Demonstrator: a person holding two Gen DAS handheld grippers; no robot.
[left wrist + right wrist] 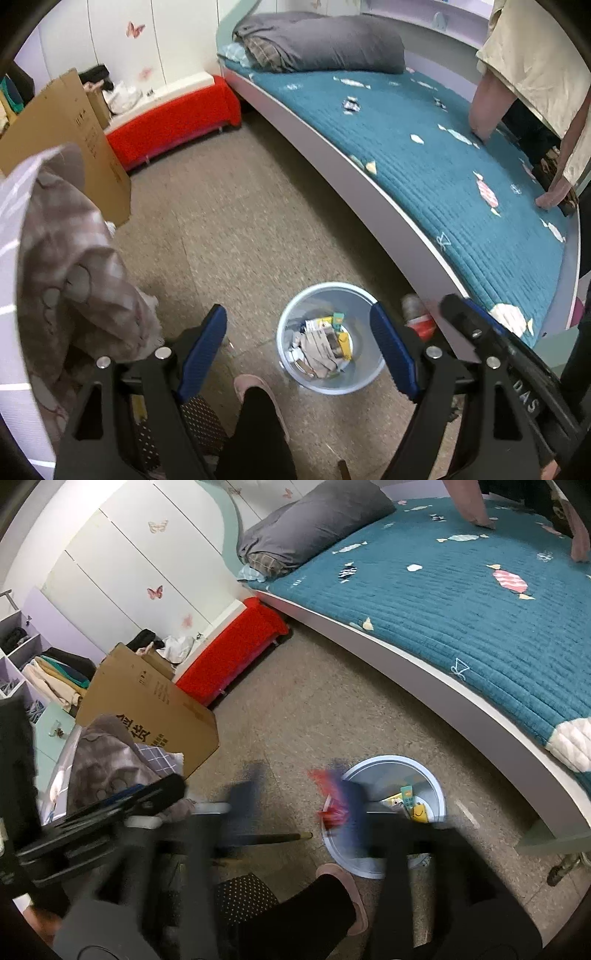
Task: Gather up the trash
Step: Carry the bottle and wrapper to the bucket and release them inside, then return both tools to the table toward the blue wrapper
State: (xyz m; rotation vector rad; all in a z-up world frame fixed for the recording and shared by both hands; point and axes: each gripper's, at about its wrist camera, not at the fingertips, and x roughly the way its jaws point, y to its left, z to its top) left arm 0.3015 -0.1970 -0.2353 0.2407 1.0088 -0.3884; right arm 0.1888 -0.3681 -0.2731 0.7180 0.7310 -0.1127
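A pale blue trash bin (364,373) stands on the floor beside the bed, with crumpled paper and packets (321,347) inside. My left gripper (299,350) hangs over it, its blue pads wide apart and nothing between them. In the right wrist view the right gripper (295,801) is blurred and its fingers stand apart over the bin's (436,775) left rim. A red wrapper (330,797), also blurred, lies against the inner side of its right finger, with no pad pressing on it. In the left wrist view that red piece (419,319) shows beside the right gripper (456,308).
The bed with a teal quilt (424,155) runs along the right, and a person's pink-clad limbs (484,107) rest on it. A cardboard box (70,122), a red bench (173,122) and a heap of grey bedding (74,258) stand to the left. A pink slipper (255,384) is near the bin.
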